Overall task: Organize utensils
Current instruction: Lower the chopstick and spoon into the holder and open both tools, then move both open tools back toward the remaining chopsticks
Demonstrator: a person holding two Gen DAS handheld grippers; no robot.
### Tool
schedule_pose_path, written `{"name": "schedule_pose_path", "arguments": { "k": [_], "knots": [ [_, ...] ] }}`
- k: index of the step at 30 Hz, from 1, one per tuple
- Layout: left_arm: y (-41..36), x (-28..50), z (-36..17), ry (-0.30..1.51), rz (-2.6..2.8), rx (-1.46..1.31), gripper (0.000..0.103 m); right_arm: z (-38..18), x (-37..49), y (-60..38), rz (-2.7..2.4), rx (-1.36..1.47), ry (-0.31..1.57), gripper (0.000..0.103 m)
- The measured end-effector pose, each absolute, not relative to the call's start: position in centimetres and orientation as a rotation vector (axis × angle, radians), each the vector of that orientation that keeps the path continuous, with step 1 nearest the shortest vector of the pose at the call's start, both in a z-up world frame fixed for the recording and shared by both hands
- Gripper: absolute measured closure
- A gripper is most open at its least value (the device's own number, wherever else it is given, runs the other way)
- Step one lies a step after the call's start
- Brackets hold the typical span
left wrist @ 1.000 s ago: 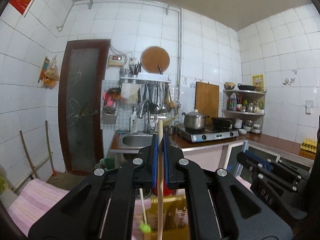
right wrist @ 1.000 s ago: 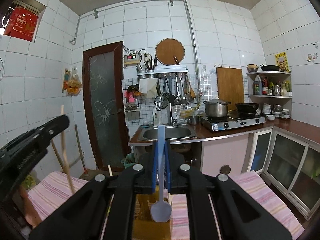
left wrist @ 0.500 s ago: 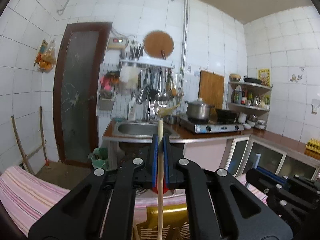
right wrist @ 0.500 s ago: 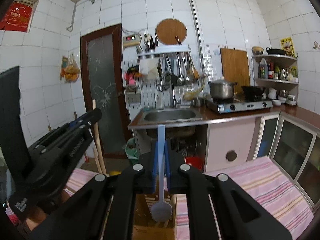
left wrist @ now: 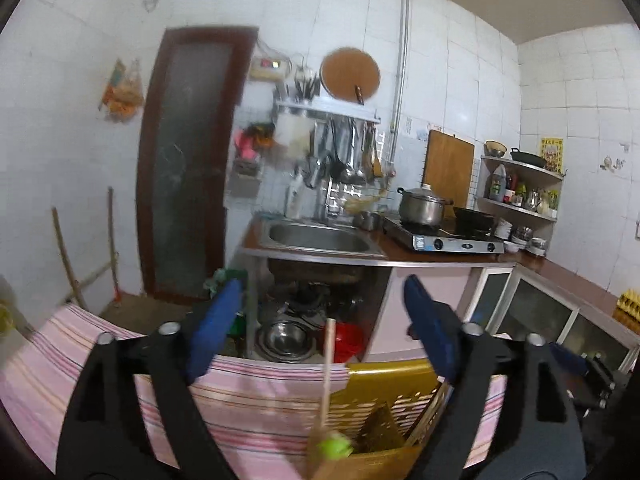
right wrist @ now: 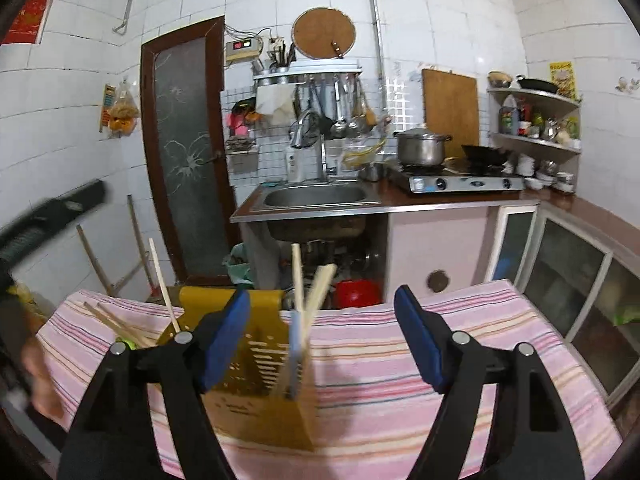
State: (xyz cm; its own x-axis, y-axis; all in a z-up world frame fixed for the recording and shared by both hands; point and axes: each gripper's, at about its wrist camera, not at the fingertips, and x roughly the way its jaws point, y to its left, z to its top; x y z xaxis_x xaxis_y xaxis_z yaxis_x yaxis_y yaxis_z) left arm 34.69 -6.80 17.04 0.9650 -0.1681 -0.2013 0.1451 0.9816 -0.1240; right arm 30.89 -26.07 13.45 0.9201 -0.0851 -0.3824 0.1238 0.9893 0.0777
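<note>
We see our left gripper (left wrist: 324, 328) spread wide with nothing between its blue pads (left wrist: 216, 328), and our right gripper (right wrist: 322, 336) likewise spread and empty. Just below them a yellow slotted basket (right wrist: 256, 354) lies on the pink striped cloth (right wrist: 440, 344). In it stand a wooden stick (left wrist: 327, 368) above a green-tipped piece (left wrist: 334, 449), and, in the right view, a blue-handled utensil (right wrist: 295, 340) among pale chopsticks (right wrist: 316, 292); another chopstick (right wrist: 164, 286) leans at the basket's left end. Embossed marks on the basket's side are too blurred to read. Beyond are the sink (right wrist: 316, 196) and a lidded pot (right wrist: 420, 146) on the stove (right wrist: 460, 182).
</note>
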Motion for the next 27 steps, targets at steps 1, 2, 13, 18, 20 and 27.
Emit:
{"name": "schedule_pose_path", "arguments": {
  "k": [1, 2, 13, 18, 20, 27],
  "knots": [
    [-6.1, 33.6, 17.7, 0.211, -0.146, -0.099, 0.011, 13.9, 30.3, -26.4, -0.119, 0.106, 0.389, 0.027],
    [-5.6, 32.7, 18.2, 0.209, -0.138, -0.093, 0.006, 14.3, 29.4, -26.7, -0.135, 0.112, 0.383, 0.021],
    [0.3, 23.3, 15.3, 0.312, -0.072, 0.018, 0.005, 14.2, 20.4, -23.7, -0.154, 0.062, 0.378, 0.007],
    [2.7, 20.7, 10.7, 0.386, -0.041, 0.038, 0.005, 10.5, 18.0, -21.2, -0.136, 0.040, 0.440, 0.007],
    [3.5, 20.2, 8.7, 0.434, -0.044, 0.032, 0.005, 8.8, 17.1, -20.3, -0.132, 0.027, 0.463, 0.007],
    [6.1, 18.6, 3.7, 0.571, -0.032, -0.036, 0.005, 4.2, 14.4, -17.8, -0.112, 0.029, 0.547, 0.007]
  ]
}}
